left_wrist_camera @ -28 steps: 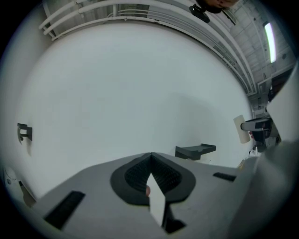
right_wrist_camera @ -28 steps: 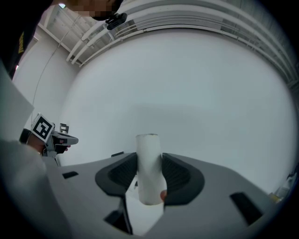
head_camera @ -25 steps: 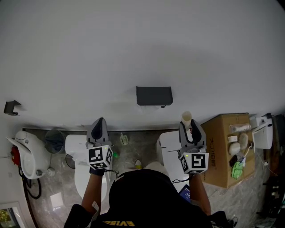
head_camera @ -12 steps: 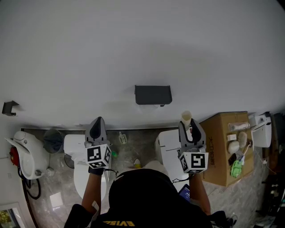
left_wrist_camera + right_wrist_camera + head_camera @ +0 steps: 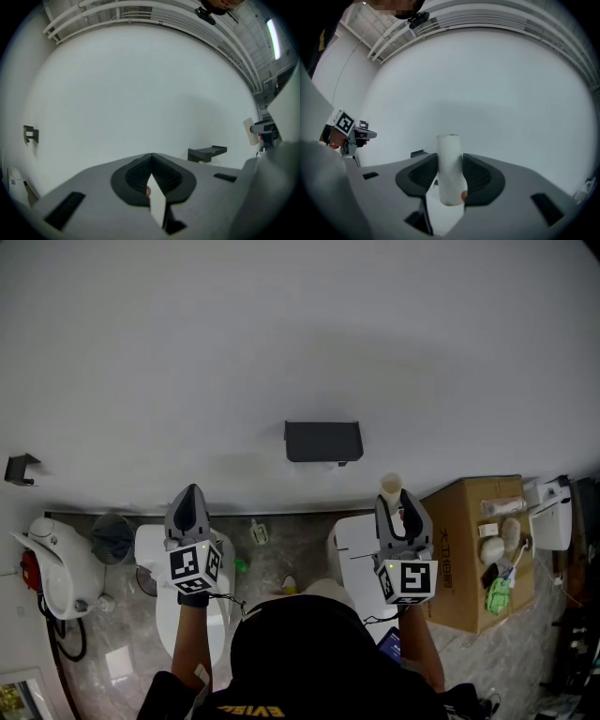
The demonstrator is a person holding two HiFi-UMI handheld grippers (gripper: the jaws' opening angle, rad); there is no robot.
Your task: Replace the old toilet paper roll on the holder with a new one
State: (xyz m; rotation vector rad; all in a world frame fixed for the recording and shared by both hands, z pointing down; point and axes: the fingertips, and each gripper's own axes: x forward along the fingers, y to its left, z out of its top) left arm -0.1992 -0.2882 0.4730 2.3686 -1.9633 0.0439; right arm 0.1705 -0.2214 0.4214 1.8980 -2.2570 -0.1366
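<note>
Holder (image 5: 323, 442) on white wall (image 5: 281, 334), marble floor (image 5: 292, 549)

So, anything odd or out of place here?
Nothing spilled or broken. The right gripper holds a bare cardboard tube, and the dark wall holder shows no roll that I can see. The cardboard box carries loose items.

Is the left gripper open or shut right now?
Shut. In the left gripper view, the left gripper has its jaws meeting at the tips, with nothing gripped between them.
</note>
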